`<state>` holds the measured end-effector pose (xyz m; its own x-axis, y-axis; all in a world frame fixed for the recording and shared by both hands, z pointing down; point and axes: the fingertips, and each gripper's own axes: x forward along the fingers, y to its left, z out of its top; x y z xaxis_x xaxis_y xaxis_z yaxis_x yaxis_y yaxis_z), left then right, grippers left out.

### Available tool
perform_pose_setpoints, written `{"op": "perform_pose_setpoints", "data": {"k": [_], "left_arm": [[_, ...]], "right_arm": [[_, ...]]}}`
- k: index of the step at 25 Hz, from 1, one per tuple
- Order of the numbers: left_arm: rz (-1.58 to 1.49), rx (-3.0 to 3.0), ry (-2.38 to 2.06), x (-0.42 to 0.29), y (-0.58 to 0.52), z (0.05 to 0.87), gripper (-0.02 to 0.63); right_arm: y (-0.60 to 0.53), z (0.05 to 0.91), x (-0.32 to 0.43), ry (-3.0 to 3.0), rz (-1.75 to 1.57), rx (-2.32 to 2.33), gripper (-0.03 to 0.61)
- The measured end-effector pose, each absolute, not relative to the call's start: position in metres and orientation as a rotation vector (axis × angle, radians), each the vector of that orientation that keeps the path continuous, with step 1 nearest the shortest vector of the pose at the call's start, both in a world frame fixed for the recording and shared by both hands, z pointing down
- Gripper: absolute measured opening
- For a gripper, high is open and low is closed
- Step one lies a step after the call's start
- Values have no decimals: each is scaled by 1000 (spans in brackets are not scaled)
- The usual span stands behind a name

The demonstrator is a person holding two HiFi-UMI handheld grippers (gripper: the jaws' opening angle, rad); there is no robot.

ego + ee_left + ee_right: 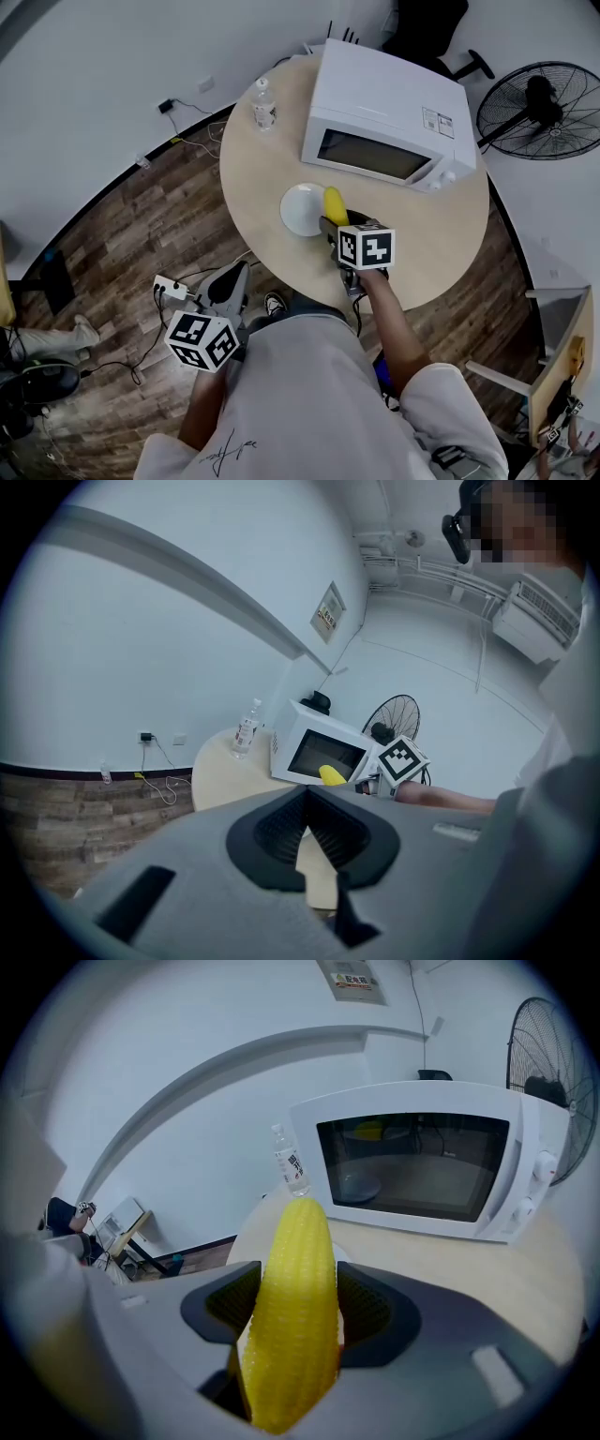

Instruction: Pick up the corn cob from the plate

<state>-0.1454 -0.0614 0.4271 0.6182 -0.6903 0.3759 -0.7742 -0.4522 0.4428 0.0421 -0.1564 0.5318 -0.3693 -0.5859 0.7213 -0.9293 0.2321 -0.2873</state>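
Observation:
A yellow corn cob stands lengthwise between the jaws of my right gripper, which is shut on its lower half. From the head view the corn cob sits over the right rim of the white plate, just beyond the right gripper. Its free end points toward the microwave. My left gripper hangs off the table's near edge over the floor. Its jaws meet at the tips with nothing held. The corn cob shows far off in that view.
A white microwave takes up the back of the round table, with a water bottle to its left. A fan stands at the far right. A power strip and cables lie on the wood floor.

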Motion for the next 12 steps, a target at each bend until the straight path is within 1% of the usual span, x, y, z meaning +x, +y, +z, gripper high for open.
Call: {"op": "perform_pose_setpoints", "data": {"k": [12], "left_arm": [[189,2265,-1141,-149,-59,428,-6]], "right_arm": [[-143,523,42,-2060,966,1396,268]]}}
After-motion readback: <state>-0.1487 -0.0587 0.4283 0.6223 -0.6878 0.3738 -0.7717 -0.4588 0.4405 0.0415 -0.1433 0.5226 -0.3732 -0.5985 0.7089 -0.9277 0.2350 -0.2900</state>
